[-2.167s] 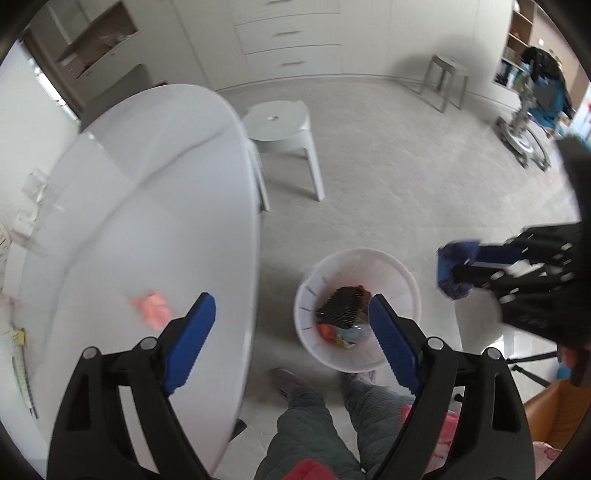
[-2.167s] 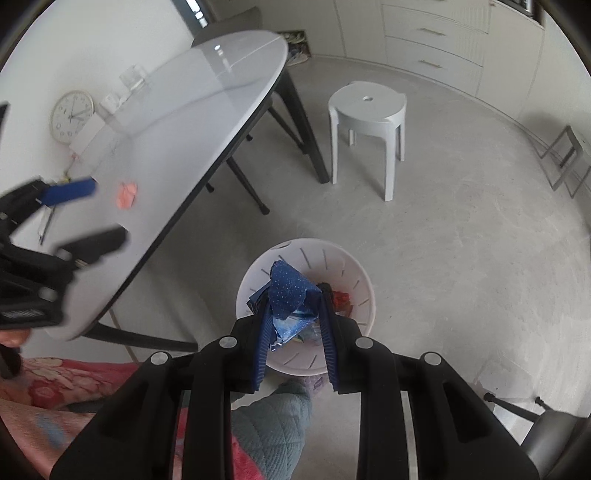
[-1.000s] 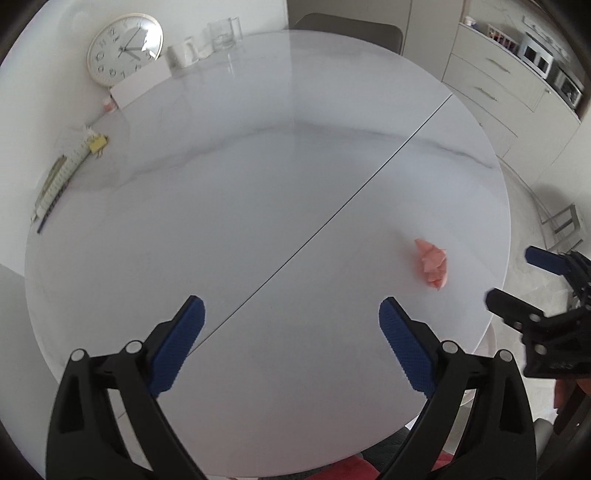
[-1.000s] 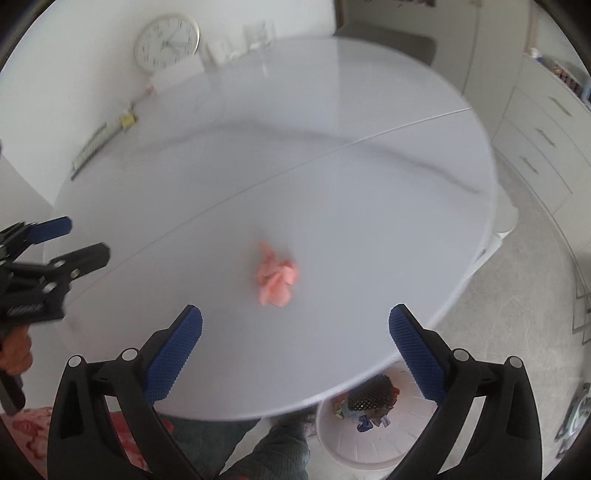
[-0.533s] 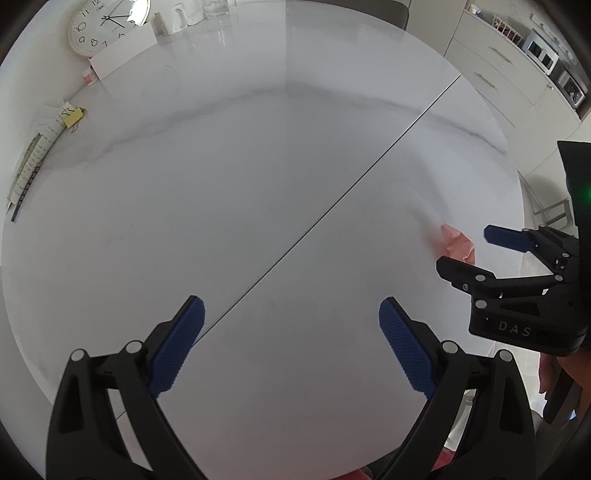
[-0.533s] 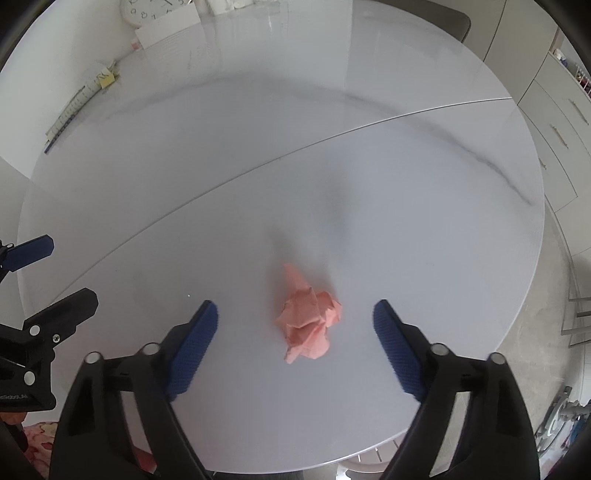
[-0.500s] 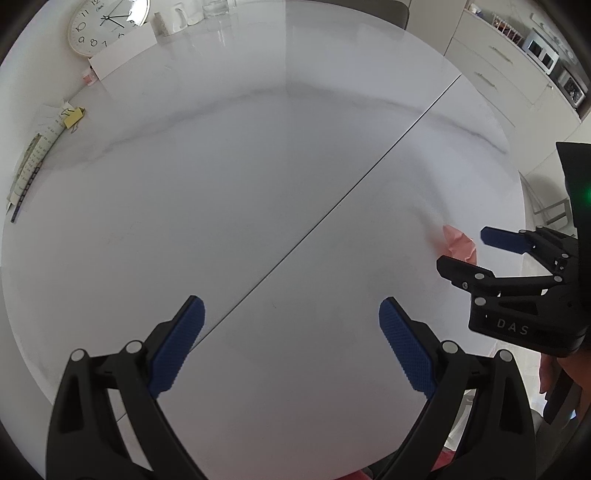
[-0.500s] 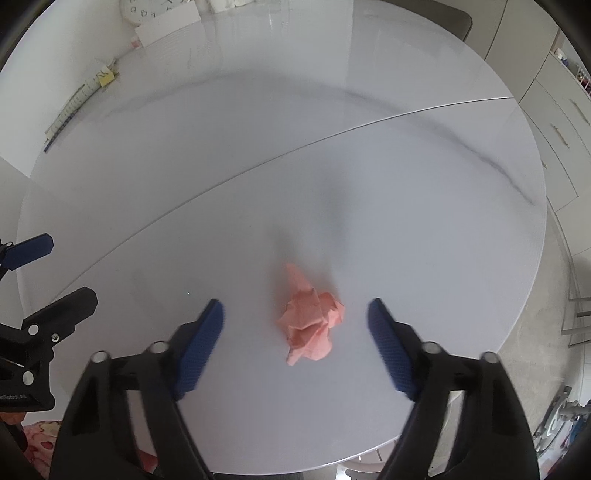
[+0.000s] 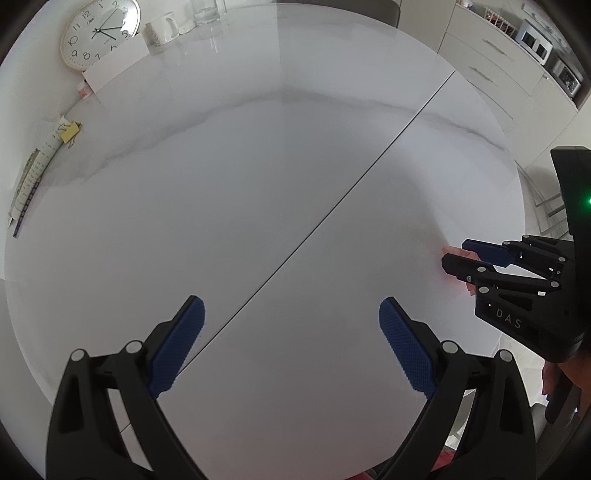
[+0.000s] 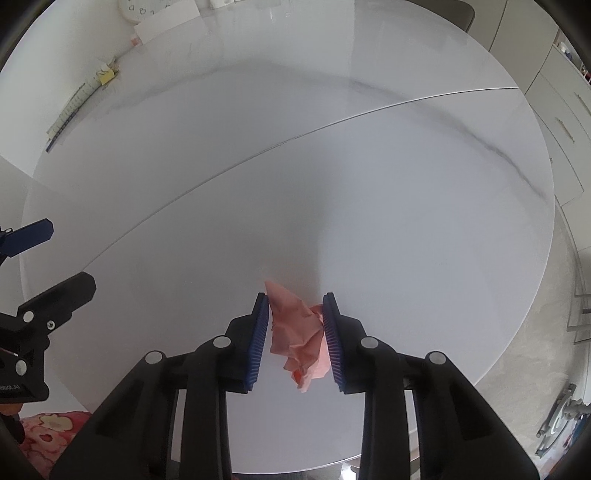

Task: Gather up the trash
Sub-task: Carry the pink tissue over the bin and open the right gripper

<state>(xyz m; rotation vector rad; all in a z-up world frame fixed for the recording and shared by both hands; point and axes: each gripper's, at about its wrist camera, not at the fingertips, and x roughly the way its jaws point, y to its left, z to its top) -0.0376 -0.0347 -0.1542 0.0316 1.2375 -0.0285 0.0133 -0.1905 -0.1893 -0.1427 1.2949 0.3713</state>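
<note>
One crumpled pink paper wad (image 10: 301,334) lies on the white marbled worktop (image 10: 258,166), near its front right edge. Right hand-held gripper (image 10: 295,341) straddles the wad; its jaws have just been closing on it. Right blue pad (image 10: 332,341) presses the paper; left pad (image 10: 258,341) touches it at the upper corner, lower down a slim gap shows. Wad still rests on the worktop surface. In the left wrist view only a pink sliver of it shows between the right gripper's fingers.

Left hand-held gripper (image 9: 291,347) hovers over bare worktop, jaws spread wide, nothing between them, well apart from the wad. Dark seam line (image 9: 332,214) runs diagonally across the worktop. Far edge by the wall: clock (image 9: 99,33), white mug (image 9: 162,31), ruler-like strip (image 9: 29,184).
</note>
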